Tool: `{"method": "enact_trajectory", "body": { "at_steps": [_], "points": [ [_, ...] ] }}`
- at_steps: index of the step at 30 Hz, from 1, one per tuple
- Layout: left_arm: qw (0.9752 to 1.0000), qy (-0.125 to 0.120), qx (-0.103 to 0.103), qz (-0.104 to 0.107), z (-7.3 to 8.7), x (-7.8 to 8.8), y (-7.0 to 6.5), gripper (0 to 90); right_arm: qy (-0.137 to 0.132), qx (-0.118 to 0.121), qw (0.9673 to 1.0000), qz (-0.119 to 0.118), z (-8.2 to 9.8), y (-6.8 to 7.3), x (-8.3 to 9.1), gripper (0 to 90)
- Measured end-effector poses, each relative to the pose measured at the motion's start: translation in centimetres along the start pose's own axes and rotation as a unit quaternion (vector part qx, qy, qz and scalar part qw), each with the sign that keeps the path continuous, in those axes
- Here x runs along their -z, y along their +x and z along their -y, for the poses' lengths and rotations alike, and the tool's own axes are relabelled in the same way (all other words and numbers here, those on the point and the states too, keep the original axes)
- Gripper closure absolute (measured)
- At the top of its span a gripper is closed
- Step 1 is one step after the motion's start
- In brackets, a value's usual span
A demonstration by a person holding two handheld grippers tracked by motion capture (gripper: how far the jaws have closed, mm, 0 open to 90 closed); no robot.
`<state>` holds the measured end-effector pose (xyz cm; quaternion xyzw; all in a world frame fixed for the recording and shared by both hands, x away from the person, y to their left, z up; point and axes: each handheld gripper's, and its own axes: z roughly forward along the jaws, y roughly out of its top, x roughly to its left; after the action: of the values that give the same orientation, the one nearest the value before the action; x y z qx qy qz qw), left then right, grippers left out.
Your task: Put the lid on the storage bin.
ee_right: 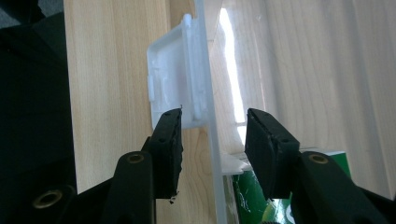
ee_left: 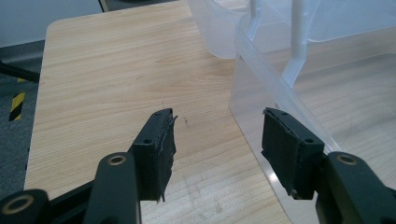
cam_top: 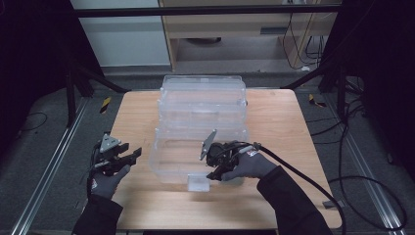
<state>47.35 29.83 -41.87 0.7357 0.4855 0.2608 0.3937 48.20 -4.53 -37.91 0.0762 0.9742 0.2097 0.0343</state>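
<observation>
The right tongs [ee_right: 212, 140] straddle the near wall of the clear plastic bin [cam_top: 169, 164], one jaw outside by the white latch [ee_right: 175, 88] and one inside; the pads stand a little off the plastic on both sides, so nothing is pinched yet. A green packet [ee_right: 254, 200] lies inside the bin just below the inner jaw. The left tongs [ee_left: 217, 144] hang spread and empty over the tabletop [ee_left: 107, 79], just beside the bin's left wall. A second clear bin [cam_top: 203, 100] stands beyond the first, touching it. The step in hand looks like gripping the front wall at the latch. To do it well, keep the wall centred between the pads, squeeze squarely on the latch rather than its edge, and bring the left tongs against the side wall to steady the light bin.
</observation>
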Motion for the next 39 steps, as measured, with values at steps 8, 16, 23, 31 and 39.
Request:
{"method": "enact_trajectory", "body": {
  "at_steps": [8,16,23,31,39],
  "points": [
    [1.0,-0.002,-0.001,0.002,-0.1,0.2,0.0,43.6,0.014,0.002,0.9999,-0.005,0.0,0.0,-1.0,60.3],
    [1.0,-0.006,-0.003,0.004,-0.2,0.3,0.0,44.2,0.023,0.0,0.9996,-0.015,0.0,-0.1,-1.6,67.4],
    [0.9999,-0.009,-0.005,0.008,-0.3,0.4,-0.2,44.4,0.03,-0.006,0.9992,-0.024,0.1,-0.1,-2.1,69.5],
    [0.9997,-0.015,-0.014,0.016,-0.8,0.7,-0.3,44.7,0.032,-0.01,0.9989,-0.034,0.0,-0.3,-2.1,69.7],
    [0.9983,-0.03,-0.027,0.043,-2.2,1.3,-0.5,45.4,0.034,-0.017,0.9984,-0.041,0.1,-0.5,-2.1,69.6]
  ]
}}
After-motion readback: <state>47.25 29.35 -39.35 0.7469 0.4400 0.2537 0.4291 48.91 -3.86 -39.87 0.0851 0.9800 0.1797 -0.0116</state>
